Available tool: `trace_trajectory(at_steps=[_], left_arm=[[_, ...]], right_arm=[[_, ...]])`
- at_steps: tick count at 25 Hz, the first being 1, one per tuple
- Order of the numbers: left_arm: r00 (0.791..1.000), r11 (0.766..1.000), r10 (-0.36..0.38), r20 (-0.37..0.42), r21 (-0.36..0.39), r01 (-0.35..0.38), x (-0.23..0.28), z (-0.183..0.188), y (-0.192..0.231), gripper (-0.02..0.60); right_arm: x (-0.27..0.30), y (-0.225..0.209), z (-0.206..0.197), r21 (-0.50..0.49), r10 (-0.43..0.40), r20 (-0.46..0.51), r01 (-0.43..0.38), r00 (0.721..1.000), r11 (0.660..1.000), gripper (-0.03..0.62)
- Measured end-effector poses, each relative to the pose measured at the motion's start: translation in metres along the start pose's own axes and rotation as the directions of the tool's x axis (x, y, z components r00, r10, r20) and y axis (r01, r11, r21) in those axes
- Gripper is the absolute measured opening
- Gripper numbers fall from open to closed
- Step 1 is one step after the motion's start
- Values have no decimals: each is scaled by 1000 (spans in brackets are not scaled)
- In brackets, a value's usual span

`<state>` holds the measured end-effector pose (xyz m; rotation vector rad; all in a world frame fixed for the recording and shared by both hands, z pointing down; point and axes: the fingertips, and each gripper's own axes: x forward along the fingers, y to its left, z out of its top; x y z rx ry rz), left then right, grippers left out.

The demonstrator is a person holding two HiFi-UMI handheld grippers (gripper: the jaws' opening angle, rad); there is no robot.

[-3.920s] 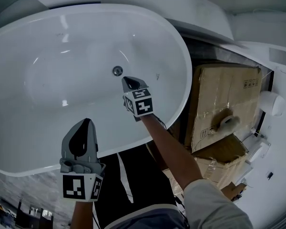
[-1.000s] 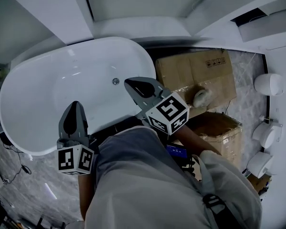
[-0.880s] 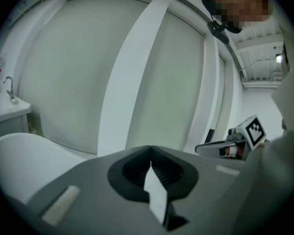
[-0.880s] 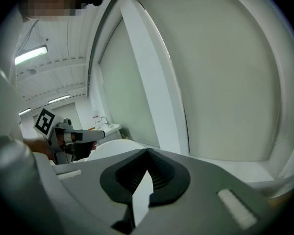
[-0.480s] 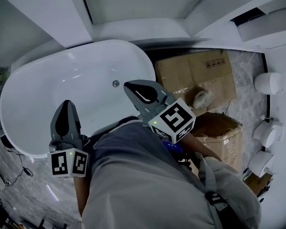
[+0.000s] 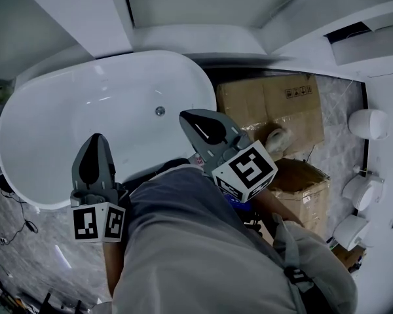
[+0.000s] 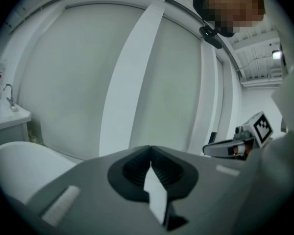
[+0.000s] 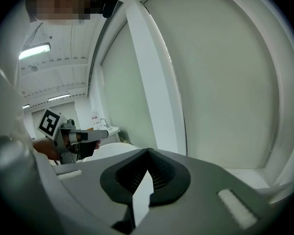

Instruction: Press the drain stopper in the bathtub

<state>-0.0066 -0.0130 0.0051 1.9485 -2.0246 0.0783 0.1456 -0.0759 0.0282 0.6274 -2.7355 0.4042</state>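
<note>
Drain stopper (image 6: 160, 110) sat in the floor of the white bathtub (image 6: 59, 136), toward the tub's R end. It was a small round metal cap facing straight up, so it had no long axis of its own; the tub's ran L–R. It was too small to tell if it was up or pushed down, so the scene fit a press yet to come or one already made.

Both tongs were held high on the near side of the tub, tips pointing far. R gripper (image 6: 187, 118) was the nearer: from overhead the stopper lay just L of its tip, but well below. L gripper (image 6: 95, 141) was further off, w/ the stopper to its far R. Each had jaws pressed together, tips meeting, nothing btwn them. Their cams faced the pale wall panel (image 7: 63, 82), not the tub. If a press were wanted, I'd judge a tip would need tilting down onto the cap.
</note>
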Motion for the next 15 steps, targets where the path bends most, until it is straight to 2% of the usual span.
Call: trace_trajectory(at_steps=[7,15], left_arm=[[1000,1000,-1,-5,-16,1,-7,-4,-2,0],[999,999,-36,-17,18,36,-13,-6,-16,0]], right_arm=[[-4,7,-4,-2,-9,-15,9,1000,1000,-12],[-10,14,-17,-10,-24,-58,23,998,1000,-12]])
